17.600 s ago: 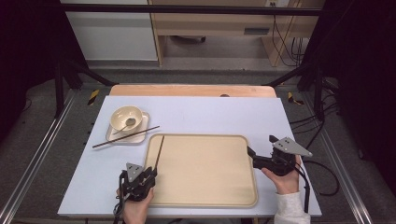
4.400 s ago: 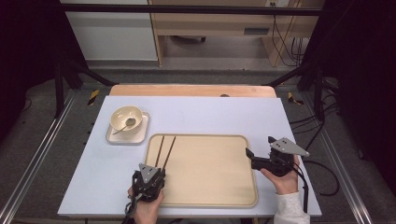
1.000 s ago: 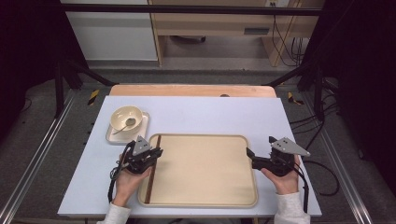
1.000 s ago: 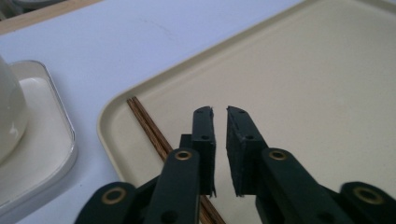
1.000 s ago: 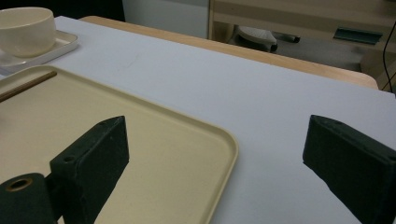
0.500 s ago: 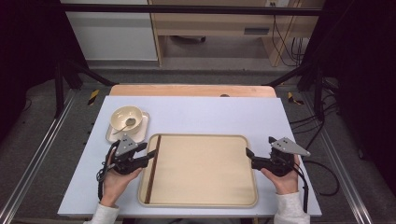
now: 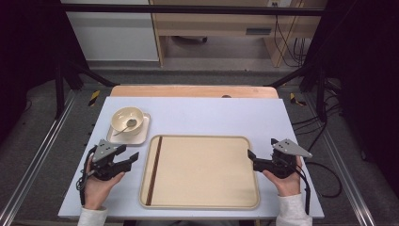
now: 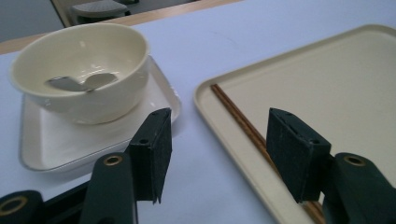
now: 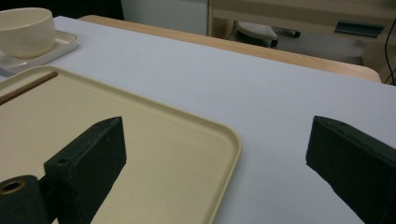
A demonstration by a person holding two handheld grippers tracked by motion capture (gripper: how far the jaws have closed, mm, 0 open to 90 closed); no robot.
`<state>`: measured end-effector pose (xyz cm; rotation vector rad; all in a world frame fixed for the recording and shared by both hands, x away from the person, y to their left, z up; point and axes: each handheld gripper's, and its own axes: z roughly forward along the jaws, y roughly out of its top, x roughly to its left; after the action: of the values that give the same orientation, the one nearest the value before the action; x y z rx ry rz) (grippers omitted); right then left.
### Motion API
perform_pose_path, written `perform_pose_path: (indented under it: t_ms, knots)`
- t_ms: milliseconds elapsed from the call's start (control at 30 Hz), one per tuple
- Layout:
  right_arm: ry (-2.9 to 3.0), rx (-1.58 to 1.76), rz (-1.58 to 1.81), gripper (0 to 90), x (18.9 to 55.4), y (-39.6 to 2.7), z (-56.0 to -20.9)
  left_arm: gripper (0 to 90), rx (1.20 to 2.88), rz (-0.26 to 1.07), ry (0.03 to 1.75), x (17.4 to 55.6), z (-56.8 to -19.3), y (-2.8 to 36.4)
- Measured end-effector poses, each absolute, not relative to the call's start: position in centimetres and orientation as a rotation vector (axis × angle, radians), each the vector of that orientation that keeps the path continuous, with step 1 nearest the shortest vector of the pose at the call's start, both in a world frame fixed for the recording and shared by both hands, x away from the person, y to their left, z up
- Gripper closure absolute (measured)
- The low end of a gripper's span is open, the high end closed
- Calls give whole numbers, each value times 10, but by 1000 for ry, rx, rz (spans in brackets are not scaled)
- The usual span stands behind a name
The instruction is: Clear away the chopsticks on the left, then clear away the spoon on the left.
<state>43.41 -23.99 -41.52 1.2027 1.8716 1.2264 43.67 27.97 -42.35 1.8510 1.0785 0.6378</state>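
A beige tray (image 7: pixel 202 172) lies in the middle of the table, and a pair of brown chopsticks (image 7: pixel 154 169) rests along its left inner edge. A cream bowl (image 7: pixel 127 120) with a spoon (image 7: pixel 128 125) in it stands on a small square plate (image 7: pixel 141 134) at the back left. My left gripper (image 7: pixel 129 154) hovers left of the tray; its jaws have just been opening and hold nothing. In the left gripper view the chopsticks (image 8: pixel 243 123) lie ahead of the right jaw, and the bowl (image 8: pixel 79 70) sits at upper left. My right gripper (image 7: pixel 250 158) stands open at the tray's right edge, empty.
A light wooden strip (image 7: pixel 193 91) runs along the table's far edge. Black frame legs stand at both far corners, and cables lie on the floor to the right. White tabletop (image 7: pixel 211 115) lies bare behind the tray.
My left gripper has let go of the chopsticks, opened and drawn back to the left off the tray. The chopsticks stay along the tray's left edge. The right gripper has not moved.
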Motion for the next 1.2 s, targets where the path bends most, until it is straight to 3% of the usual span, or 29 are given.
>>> perform_pose_path:
  t_ms: [700, 1200]
  knots:
    - [1887, 1184, 1193, 67, 435, -235, -417, 248, 1783, 692, 1195, 456, -425, 319]
    - [1895, 1171, 1172, 71, 435, -232, -419, 245, 1790, 738, 1180, 479, -428, 325]
